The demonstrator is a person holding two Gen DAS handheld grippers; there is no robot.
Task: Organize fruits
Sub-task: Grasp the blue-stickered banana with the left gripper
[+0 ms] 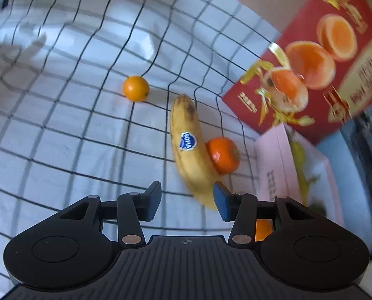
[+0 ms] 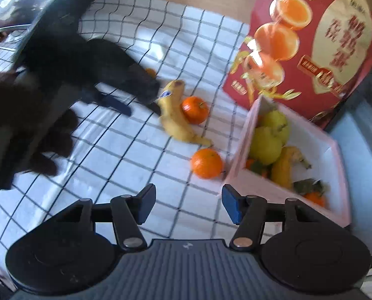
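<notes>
A yellow banana (image 1: 190, 145) with a blue sticker lies on the checked cloth, and a mandarin (image 1: 224, 155) touches its right side. A smaller orange (image 1: 136, 88) sits alone further back. My left gripper (image 1: 187, 191) hovers open just short of the banana's near end, whose tip lies by the right finger. In the right wrist view the banana (image 2: 176, 115) and its mandarin (image 2: 195, 109) lie ahead, and a second mandarin (image 2: 206, 163) rests next to the pink box (image 2: 243, 137). My right gripper (image 2: 188, 192) is open over bare cloth. The left gripper (image 2: 138, 103) shows as a dark blur beside the banana.
The pink box (image 1: 273, 165) holds pears (image 2: 265, 142), a banana and mandarins. A tall red carton (image 2: 310, 45) stands behind it. A person's dark hand (image 2: 23, 130) fills the left of the right wrist view. The cloth (image 1: 73, 137) is wrinkled.
</notes>
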